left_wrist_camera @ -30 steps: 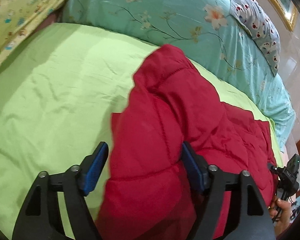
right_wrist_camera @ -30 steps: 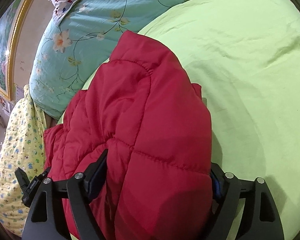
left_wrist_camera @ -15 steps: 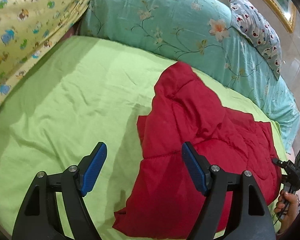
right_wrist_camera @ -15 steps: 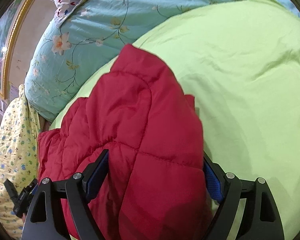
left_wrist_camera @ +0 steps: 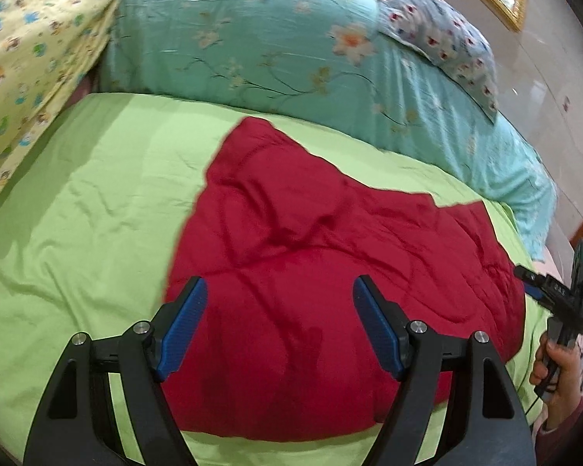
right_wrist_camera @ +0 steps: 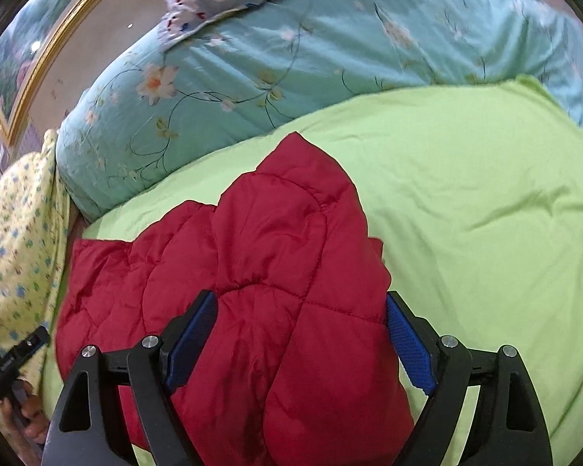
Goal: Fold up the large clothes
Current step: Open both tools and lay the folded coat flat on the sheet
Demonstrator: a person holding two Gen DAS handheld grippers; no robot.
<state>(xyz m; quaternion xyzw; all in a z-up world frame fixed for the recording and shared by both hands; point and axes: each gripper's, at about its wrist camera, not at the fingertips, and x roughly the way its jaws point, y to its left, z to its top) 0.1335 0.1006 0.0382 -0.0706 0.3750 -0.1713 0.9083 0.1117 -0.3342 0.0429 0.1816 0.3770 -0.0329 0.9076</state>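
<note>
Your left gripper [left_wrist_camera: 278, 310] is hovering with its blue pads spread wide, nothing caught between them, above the red quilted jacket [left_wrist_camera: 330, 256]. Your right gripper [right_wrist_camera: 301, 334] is also standing wide apart, its pads flanking a puffy fold of the jacket [right_wrist_camera: 276, 272] that bulges up between them; whether they are pressing the fabric cannot be told from this angle. The jacket is lying crumpled in a rough heap near the front edge of the bed, resting on a lime-green sheet [left_wrist_camera: 81, 202] that is covering the mattress. Behind it, a teal floral quilt [left_wrist_camera: 252, 46] is bunching along the far side, with a pale patterned pillow [left_wrist_camera: 439, 35] sitting on top. A yellow printed blanket [left_wrist_camera: 23, 46] is draping at one corner. Beyond the bedding, a gold-framed picture [right_wrist_camera: 23, 73] is hanging on a beige wall. In the left wrist view, your right hand [left_wrist_camera: 559, 369] is showing at the frame's edge, gripping its handle.
</note>
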